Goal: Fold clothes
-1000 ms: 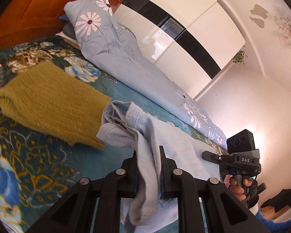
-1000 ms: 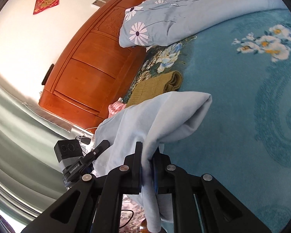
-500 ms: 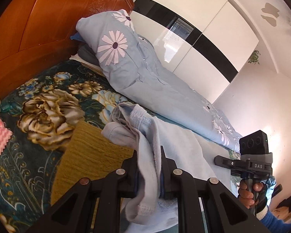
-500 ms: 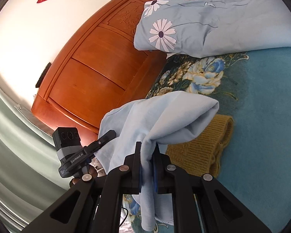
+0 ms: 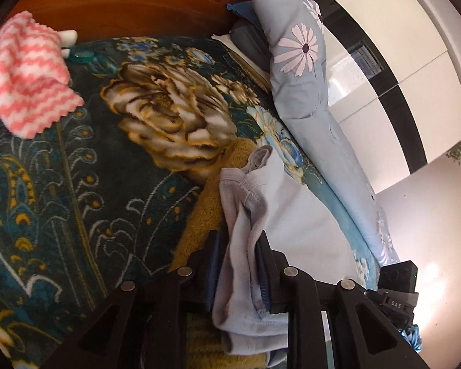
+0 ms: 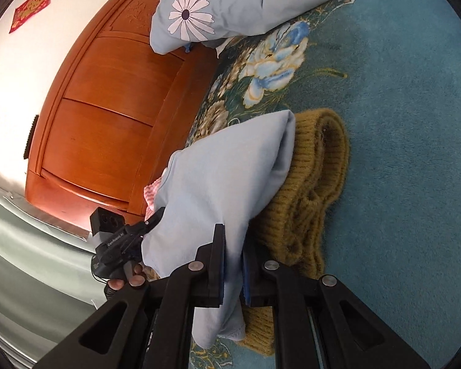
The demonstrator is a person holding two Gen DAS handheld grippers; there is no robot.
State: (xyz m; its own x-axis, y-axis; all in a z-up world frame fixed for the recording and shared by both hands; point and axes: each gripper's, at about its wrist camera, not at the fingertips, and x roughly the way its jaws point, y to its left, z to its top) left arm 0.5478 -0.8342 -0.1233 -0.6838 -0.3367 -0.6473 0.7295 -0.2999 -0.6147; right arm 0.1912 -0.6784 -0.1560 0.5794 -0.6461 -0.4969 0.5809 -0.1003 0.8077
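A folded light blue garment hangs between both grippers. My left gripper is shut on its seamed edge. My right gripper is shut on its other end. The garment sits just over a folded mustard knit sweater that lies on the teal floral bedspread; the sweater also shows under the garment in the left wrist view. The other hand-held gripper shows in each view, low left in the right wrist view and low right in the left wrist view.
A pink and white striped cloth lies near the wooden headboard. A light blue daisy-print pillow and quilt run along the far side of the bed. A white and black wardrobe stands beyond.
Both grippers have carried the blue garment toward the headboard and lower, so it now sits over the mustard sweater. Both grips stay shut.
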